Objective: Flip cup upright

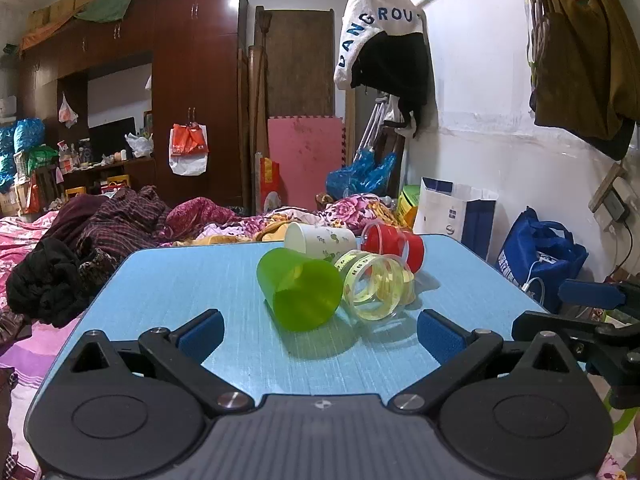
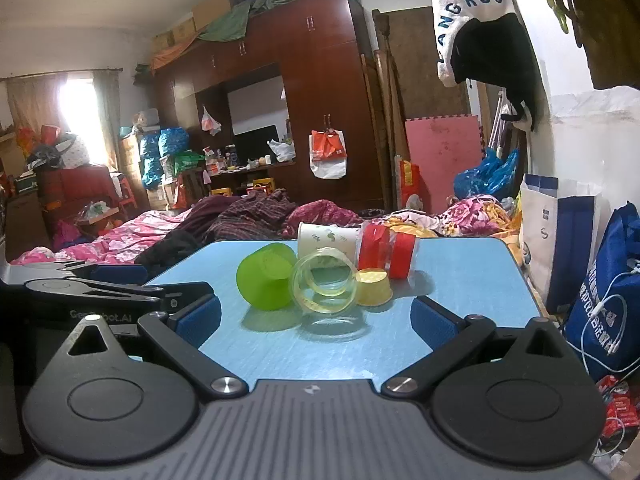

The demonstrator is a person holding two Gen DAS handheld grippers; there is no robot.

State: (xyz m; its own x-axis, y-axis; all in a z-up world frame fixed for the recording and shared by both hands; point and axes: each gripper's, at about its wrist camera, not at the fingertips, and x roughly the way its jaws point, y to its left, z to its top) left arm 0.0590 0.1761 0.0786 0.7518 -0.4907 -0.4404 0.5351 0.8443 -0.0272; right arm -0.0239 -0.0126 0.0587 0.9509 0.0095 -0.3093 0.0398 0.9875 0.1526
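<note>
A: From the left wrist, what's on the blue worktop (image 1: 168, 280)?

B: A cluster of cups, all lying on their sides. Nearest is a green cup (image 1: 301, 289), mouth tipped down toward the camera, nothing visible inside. Touching it on the right is a clear cup (image 1: 376, 285) with yellowish bands, its mouth facing the camera; it looks empty. Behind them lie a white paper cup (image 1: 320, 239) with a leaf print, its base turned toward the camera, and a red-banded clear cup (image 1: 394, 243) beside it.

A: And the left tongs (image 1: 318, 330)?

B: Spread wide, blue pads well apart, holding nothing. They sit low over the worktop's near edge, short of the green cup. The right tongs show at the right edge, off the worktop's side.

A: Now the right wrist?

B: Same cluster. The green cup (image 2: 267, 276) shows its base here; the clear cup (image 2: 324, 280) leans against it, and you can see straight through it. A small yellow cup (image 2: 374, 287) lies mouth-down just right of the clear one, touching it. The white paper cup (image 2: 326, 239) and red-banded cup (image 2: 386, 251) lie behind, side by side.

A: The right tongs (image 2: 316, 320)?

B: Also wide apart and empty, near the clear cup but not touching it. The left tongs (image 2: 120, 288) reach in from the left; I cannot tell their spread from here.
</note>
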